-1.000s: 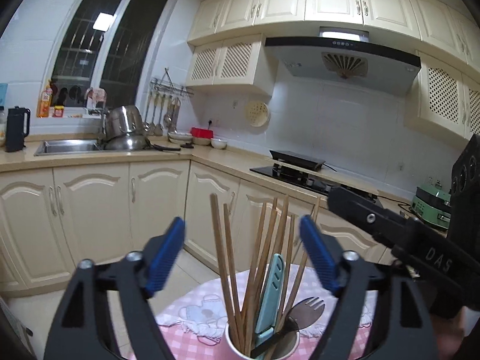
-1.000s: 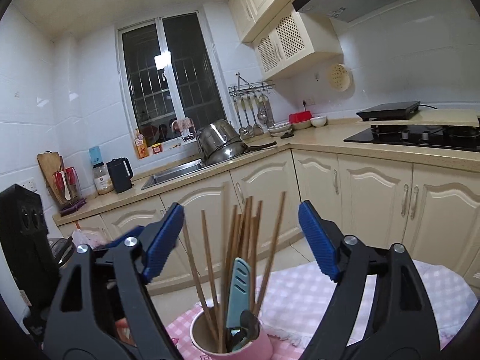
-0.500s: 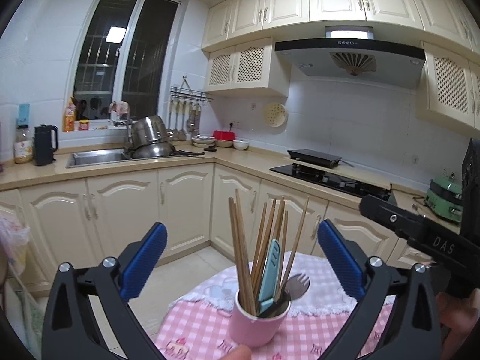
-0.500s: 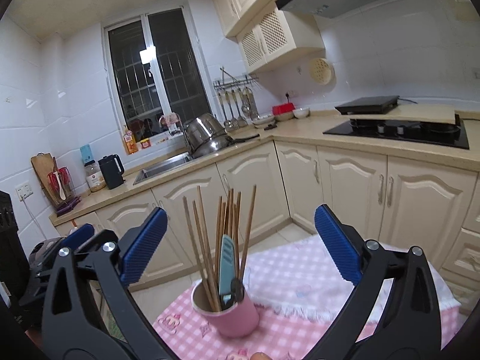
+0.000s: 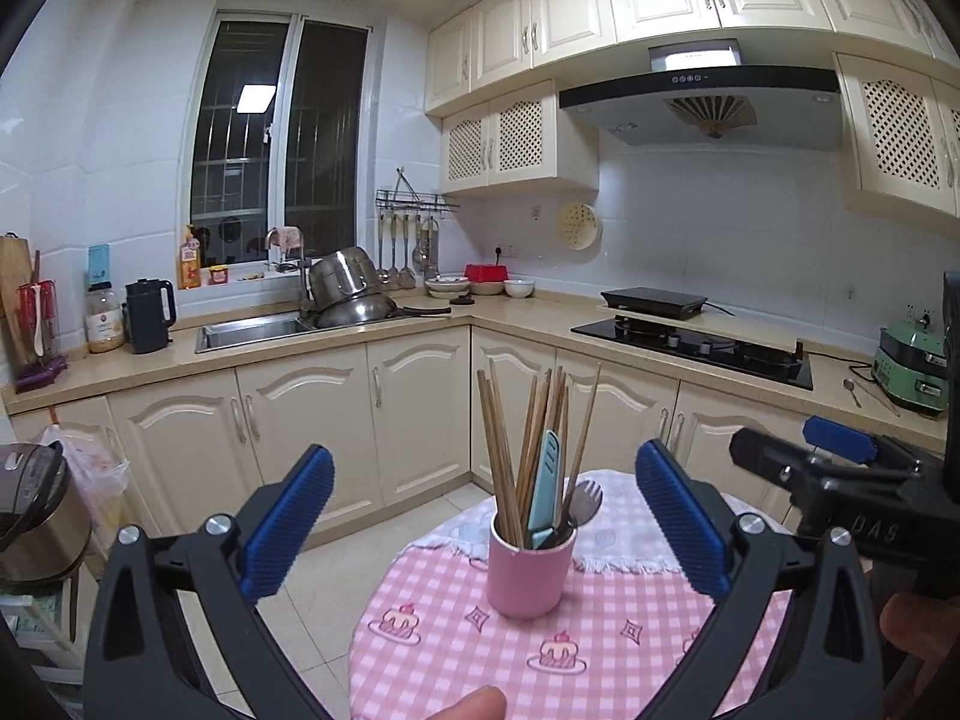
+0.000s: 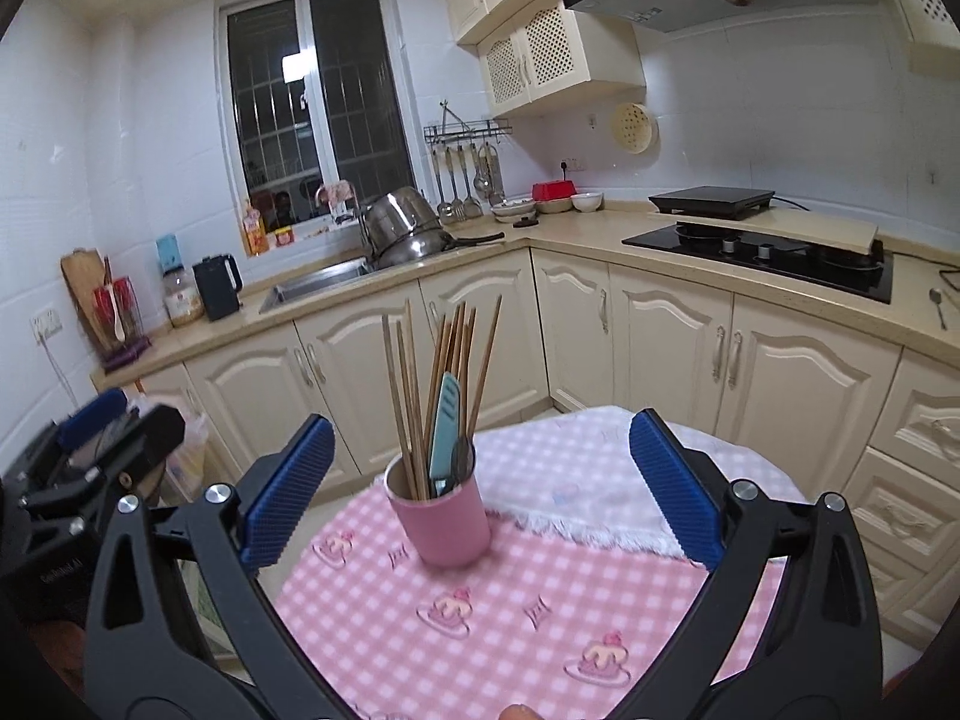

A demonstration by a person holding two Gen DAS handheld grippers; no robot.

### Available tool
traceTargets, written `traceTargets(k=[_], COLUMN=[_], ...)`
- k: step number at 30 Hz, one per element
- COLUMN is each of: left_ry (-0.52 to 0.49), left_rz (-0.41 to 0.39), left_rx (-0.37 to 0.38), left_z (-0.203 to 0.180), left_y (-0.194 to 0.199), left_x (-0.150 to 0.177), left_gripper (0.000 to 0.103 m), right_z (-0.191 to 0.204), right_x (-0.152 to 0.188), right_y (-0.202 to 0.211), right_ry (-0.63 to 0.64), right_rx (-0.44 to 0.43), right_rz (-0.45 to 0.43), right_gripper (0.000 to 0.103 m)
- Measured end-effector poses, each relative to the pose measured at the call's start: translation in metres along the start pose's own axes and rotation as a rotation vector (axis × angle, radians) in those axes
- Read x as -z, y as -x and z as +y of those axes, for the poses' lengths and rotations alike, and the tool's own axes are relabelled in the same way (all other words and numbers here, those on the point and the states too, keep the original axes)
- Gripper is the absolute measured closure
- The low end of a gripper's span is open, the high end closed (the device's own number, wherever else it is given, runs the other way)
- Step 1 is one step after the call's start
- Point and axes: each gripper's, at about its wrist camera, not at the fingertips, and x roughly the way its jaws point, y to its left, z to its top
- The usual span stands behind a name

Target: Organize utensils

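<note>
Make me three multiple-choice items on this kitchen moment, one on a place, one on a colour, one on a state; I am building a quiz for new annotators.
1. Where does the pink cup stand?
A. in the sink
B. on the checked tablecloth
C. on the stove

2. What colour is the flat handle among the chopsticks?
A. light blue
B. red
C. yellow

3. How do the jaws of the left gripper and the right gripper stand?
A. both closed on the cup
B. one closed on a chopstick
C. both wide open, clear of the cup

Answers:
1 B, the cup's base sits on the pink checked cloth in both views.
2 A, a pale blue handle stands up above the rim.
3 C, the blue pads stand far apart on each side with nothing touching them.
</note>
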Motion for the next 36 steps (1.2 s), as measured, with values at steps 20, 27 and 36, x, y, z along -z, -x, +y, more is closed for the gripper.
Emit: traceTargets(k=[20, 27, 36], left_ry=[0.008, 0.031, 0.047], left_rz=[-0.012, -0.016, 0.009], left_rx=[-0.009, -0.015, -0.022], left_z=[-0.002, 0.002, 0.005], left_y=[0.099, 0.111, 0.112], left_x=[0.016, 0.020, 0.029], left_gripper=[0.004, 0.004, 0.004], right_z=[0.025, 0.033, 0.034], right_x=[0.032, 0.037, 0.041], right_y=[0.090, 0.100, 0.101], right_ry=[0.016, 0.040, 0.049], right_rx=[0.083, 0.092, 0.084], right_rz=[-0.052, -0.064, -0.056], right_gripper=[0.006, 0.006, 0.006])
